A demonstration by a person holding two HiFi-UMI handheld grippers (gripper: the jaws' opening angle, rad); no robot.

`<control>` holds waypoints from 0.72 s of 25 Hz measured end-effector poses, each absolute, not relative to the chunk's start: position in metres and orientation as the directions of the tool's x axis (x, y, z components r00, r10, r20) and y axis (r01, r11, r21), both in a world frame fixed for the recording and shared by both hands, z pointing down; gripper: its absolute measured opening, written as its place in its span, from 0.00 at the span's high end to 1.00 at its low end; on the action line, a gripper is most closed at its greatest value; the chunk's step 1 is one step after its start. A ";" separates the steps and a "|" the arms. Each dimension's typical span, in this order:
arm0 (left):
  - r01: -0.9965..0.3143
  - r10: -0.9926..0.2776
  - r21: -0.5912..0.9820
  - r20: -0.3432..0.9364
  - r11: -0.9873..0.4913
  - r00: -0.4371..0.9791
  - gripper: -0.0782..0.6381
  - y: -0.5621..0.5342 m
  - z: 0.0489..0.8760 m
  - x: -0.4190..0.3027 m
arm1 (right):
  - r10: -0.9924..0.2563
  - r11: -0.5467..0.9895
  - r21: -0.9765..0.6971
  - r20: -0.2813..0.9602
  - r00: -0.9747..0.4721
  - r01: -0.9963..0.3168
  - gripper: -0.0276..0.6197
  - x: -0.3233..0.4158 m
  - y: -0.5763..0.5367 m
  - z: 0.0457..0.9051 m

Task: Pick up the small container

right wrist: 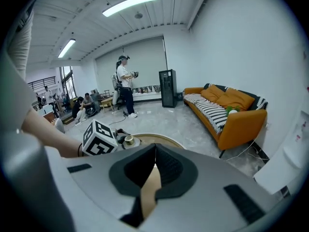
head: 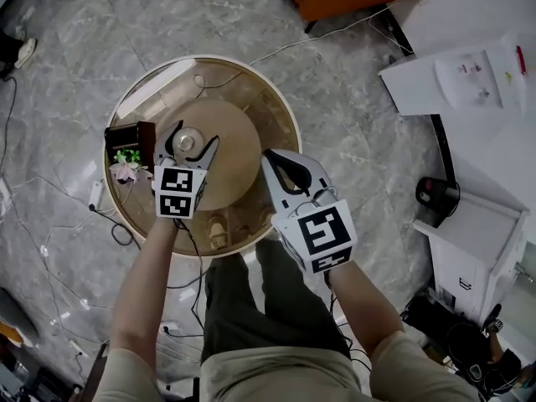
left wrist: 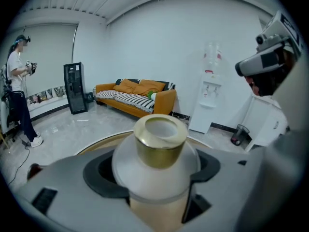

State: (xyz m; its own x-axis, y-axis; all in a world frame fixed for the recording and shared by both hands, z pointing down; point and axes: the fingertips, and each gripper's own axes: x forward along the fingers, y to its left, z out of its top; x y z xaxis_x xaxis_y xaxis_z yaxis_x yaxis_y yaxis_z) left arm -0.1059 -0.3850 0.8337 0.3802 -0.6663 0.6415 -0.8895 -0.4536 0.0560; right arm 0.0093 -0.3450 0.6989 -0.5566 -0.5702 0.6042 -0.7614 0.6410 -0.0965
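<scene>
The small container (head: 186,143) is a frosted white bottle with a gold cap (left wrist: 159,139). It stands on the raised middle disc of a round wooden table (head: 280,107). My left gripper (head: 193,137) reaches over the table's left side, its dark pads (left wrist: 104,175) set against both flanks of the bottle's body. The jaws stand wide around it. My right gripper (head: 270,157) hovers over the table's right part, a short way from the bottle. Its jaws are shut with nothing between them (right wrist: 155,151). From the right gripper view, the gold-capped container (right wrist: 128,140) shows beside the left gripper's marker cube (right wrist: 99,139).
A dark box with a small flowering plant (head: 127,153) stands at the table's left rim, close to my left gripper. Small items (head: 218,229) lie on the lower tier near me. Cables trail over the marble floor. White desks (head: 469,82) and a bin (head: 437,193) stand at the right.
</scene>
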 end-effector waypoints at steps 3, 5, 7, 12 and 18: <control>-0.878 -0.664 0.063 0.630 -0.474 0.403 0.41 -0.379 0.782 -0.103 | -0.593 0.647 -0.064 0.584 -0.554 -0.760 0.96 0.012 -0.342 0.645; -0.870 -0.669 0.052 0.618 -0.490 0.413 0.41 -0.374 0.745 -0.102 | -0.610 0.646 -0.053 0.564 -0.556 -0.762 0.96 0.015 -0.339 0.609; -0.863 -0.674 0.036 0.609 -0.504 0.418 0.41 -0.368 0.708 -0.101 | -0.629 0.641 -0.046 0.541 -0.559 -0.766 0.96 0.018 -0.335 0.573; -0.863 -0.699 0.002 0.586 -0.504 0.410 0.41 -0.359 0.620 -0.101 | -0.675 0.644 -0.001 0.470 -0.569 -0.765 0.96 0.030 -0.325 0.481; -0.885 -0.747 -0.045 0.557 -0.463 0.363 0.41 -0.328 0.518 -0.111 | -0.697 0.659 0.025 0.394 -0.599 -0.751 0.96 0.033 -0.298 0.396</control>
State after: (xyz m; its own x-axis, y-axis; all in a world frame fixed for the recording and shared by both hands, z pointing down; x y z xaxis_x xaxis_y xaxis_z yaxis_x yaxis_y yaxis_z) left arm -0.1115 -0.3284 0.5178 0.3630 -0.7473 0.5566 -0.8850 -0.4633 -0.0450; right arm 0.0334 -0.2980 0.3958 -0.5987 -0.6972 0.3944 -0.7513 0.6594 0.0253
